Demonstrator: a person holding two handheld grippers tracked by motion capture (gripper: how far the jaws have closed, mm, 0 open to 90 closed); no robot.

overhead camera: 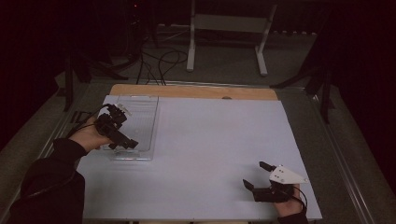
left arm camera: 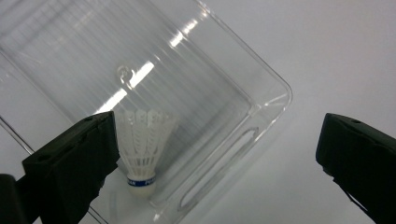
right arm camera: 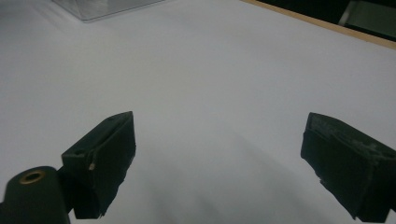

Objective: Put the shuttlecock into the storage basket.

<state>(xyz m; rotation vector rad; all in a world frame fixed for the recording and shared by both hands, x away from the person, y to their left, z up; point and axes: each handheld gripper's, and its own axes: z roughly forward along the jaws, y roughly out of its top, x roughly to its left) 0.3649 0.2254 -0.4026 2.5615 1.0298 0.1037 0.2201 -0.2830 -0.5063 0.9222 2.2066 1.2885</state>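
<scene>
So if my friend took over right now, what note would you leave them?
Left gripper: open, holding nothing, above the clear tray.
Right gripper: open, holding nothing, low over the white table near the front right.
Shuttlecock: lies inside the tray near one corner, free of the jaws.
Done: shuttlecock is in the tray.
Left: probably just draw the left gripper away; I see nothing else lying out on the table to put in.

My counter (overhead camera: 210,140) carries a white sheet; beyond its wooden edge (overhead camera: 194,91), a white stand (overhead camera: 229,28) and floor cables (overhead camera: 161,63).
</scene>
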